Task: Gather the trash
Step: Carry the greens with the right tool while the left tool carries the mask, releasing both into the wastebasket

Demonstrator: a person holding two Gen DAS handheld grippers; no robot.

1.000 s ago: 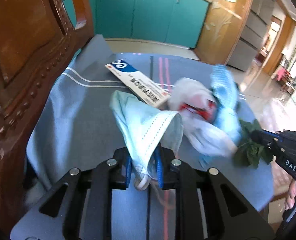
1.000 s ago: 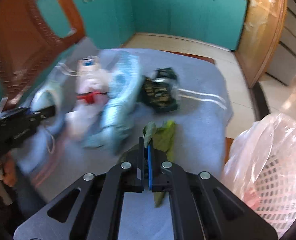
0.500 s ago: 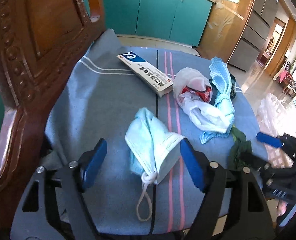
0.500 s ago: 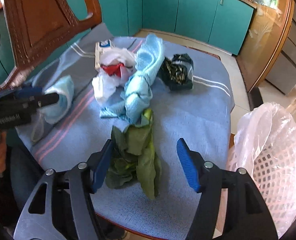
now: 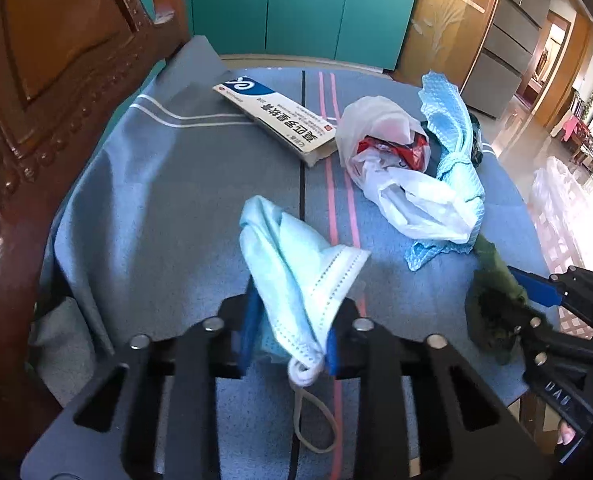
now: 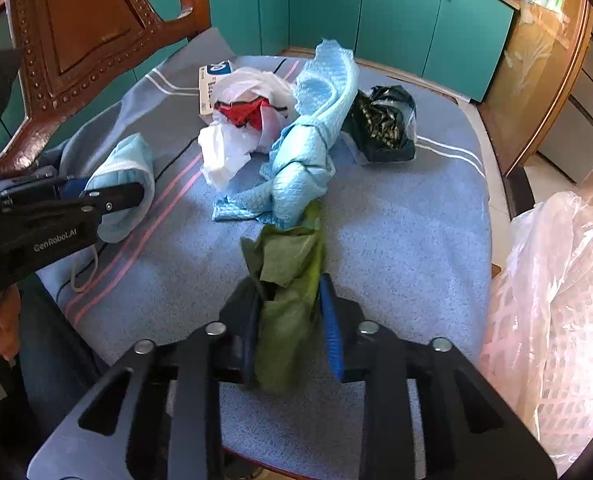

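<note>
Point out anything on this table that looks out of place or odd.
The table is littered: a crumpled face mask, a leaf, a knotted blue cloth, white and black bags, and a box lying askew. Nothing looks spilled or broken.
</note>
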